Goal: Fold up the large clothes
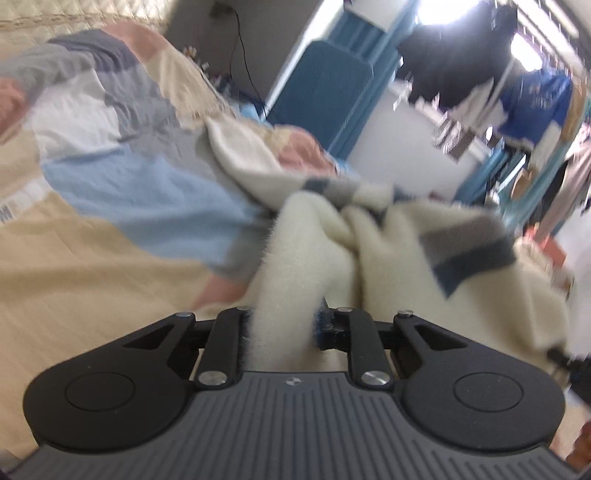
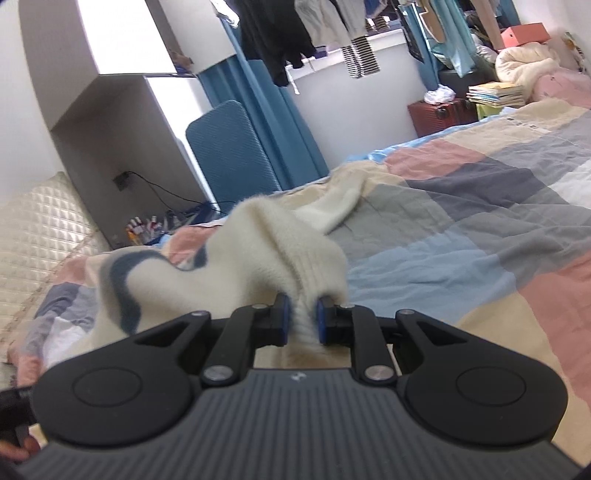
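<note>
Sweater, cream and fluffy with grey-blue bands, is pinched in both my tools and trails forward from them onto the bed. My right gripper is clamped on a ribbed edge, the blue pads squeezing the knit tight between them. My left gripper has a thick roll of the same knit running up between its fingers; I judge it clamped too, though its left pad is hidden by the fabric.

To fold well, I would keep both pinches firm, lift until the cloth hangs free of the quilt, draw the two held edges level with each other and lay the fold down flat, without dragging the patchwork cover.

Farther off, past the right gripper, a pink box sits high near the window, closed as far as I can see; its contents are hidden.
</note>
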A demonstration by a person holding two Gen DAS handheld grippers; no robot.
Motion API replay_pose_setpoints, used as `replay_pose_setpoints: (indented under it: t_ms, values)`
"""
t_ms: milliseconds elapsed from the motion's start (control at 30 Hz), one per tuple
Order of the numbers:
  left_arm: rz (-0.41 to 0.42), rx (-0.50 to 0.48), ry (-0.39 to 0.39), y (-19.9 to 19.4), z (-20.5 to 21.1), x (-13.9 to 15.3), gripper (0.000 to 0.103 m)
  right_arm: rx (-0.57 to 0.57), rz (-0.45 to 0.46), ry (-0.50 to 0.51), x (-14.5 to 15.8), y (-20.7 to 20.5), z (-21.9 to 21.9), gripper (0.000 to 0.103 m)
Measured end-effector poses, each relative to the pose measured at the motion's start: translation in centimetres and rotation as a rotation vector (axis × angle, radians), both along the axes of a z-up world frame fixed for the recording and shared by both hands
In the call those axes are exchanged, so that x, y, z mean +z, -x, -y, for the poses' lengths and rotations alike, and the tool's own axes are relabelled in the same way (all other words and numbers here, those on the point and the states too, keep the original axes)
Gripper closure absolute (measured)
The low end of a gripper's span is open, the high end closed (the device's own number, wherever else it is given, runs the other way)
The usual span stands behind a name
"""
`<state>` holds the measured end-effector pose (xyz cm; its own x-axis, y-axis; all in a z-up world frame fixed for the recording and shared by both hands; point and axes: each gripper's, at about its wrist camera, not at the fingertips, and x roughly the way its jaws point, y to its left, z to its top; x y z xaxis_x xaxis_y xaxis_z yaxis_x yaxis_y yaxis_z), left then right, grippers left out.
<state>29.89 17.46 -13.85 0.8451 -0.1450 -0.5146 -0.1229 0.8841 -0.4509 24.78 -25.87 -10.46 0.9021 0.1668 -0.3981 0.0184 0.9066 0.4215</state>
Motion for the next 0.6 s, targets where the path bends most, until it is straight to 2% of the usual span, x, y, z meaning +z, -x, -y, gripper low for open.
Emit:
replay_pose_setpoints:
  t_ms: [133,233,300,433,600]
  values:
    - [0.114,0.015,0.075,1.7,-1.9,2.9,0.082,0.087,0.004,-0.059,-0.2,0.3,-0.2,0.086]
    - [0.211,0.029,0.081,3.0,-3.0,4.6,0.082,0.162,-0.006,-0.129,-0.6,0.4,-0.6,0.086]
    - [0.240,0.055,0.099,3.4,-3.9,4.9,0.082,0.214,-0.007,-0.153,-0.7,0.4,-1.2,0.086]
    - [0.212,0.137,0.104,2.9,-6.1,4.5,0.082,0.313,-0.002,-0.171,-0.6,0.6,-3.2,0.086]
    - [0.051,0.243,0.027,1.1,-7.9,1.9,0.081,0.438,-0.064,-0.159,-1.4,1.3,-6.2,0.086]
